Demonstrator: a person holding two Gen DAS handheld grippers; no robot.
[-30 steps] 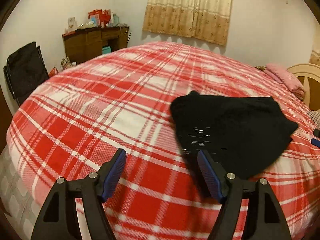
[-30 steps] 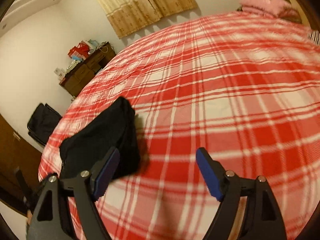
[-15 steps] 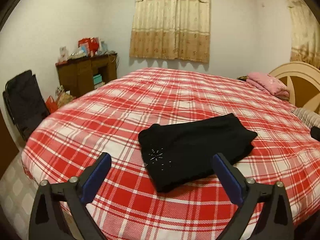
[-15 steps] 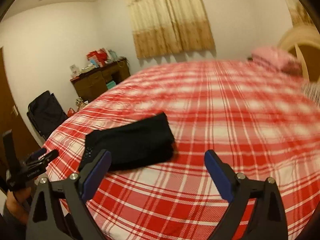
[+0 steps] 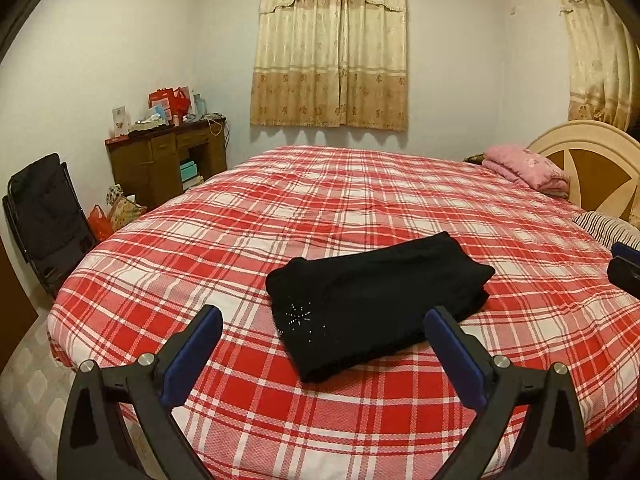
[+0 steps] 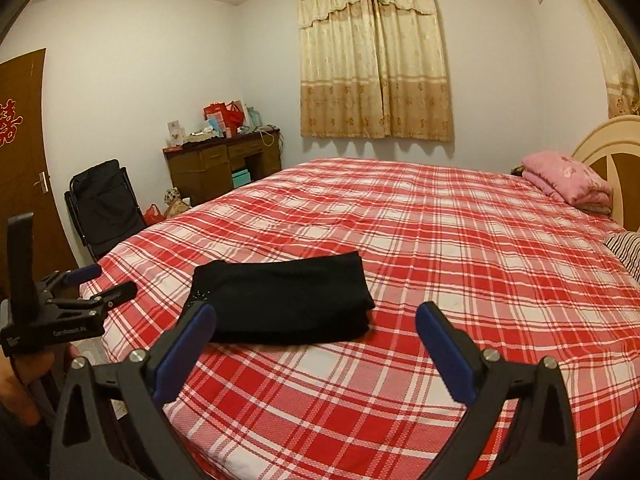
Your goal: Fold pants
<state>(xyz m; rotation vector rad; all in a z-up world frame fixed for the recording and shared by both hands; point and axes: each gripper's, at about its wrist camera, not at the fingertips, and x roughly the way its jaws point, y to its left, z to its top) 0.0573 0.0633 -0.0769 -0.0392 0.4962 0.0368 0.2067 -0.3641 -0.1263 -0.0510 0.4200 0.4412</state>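
The black pants (image 5: 372, 300) lie folded into a compact stack on the red plaid bed (image 5: 320, 208), near its front edge; they also show in the right wrist view (image 6: 288, 300). A small sparkle motif marks their near left corner. My left gripper (image 5: 324, 344) is open and empty, held back from the bed, level with the pants' near edge. My right gripper (image 6: 316, 336) is open and empty, held back in front of the pants. The left gripper also shows in the right wrist view (image 6: 96, 280) at the far left.
A pink folded blanket (image 5: 528, 168) and a striped pillow (image 5: 608, 228) lie by the cream headboard (image 5: 592, 168) on the right. A wooden desk (image 5: 164, 164) with clutter, bags and a black folding chair (image 5: 44, 216) stand at the left wall. A brown door (image 6: 24, 152) shows far left.
Both grippers have pulled back and up from the bed, away from the folded pants, and both views have levelled out. The pants lie still.
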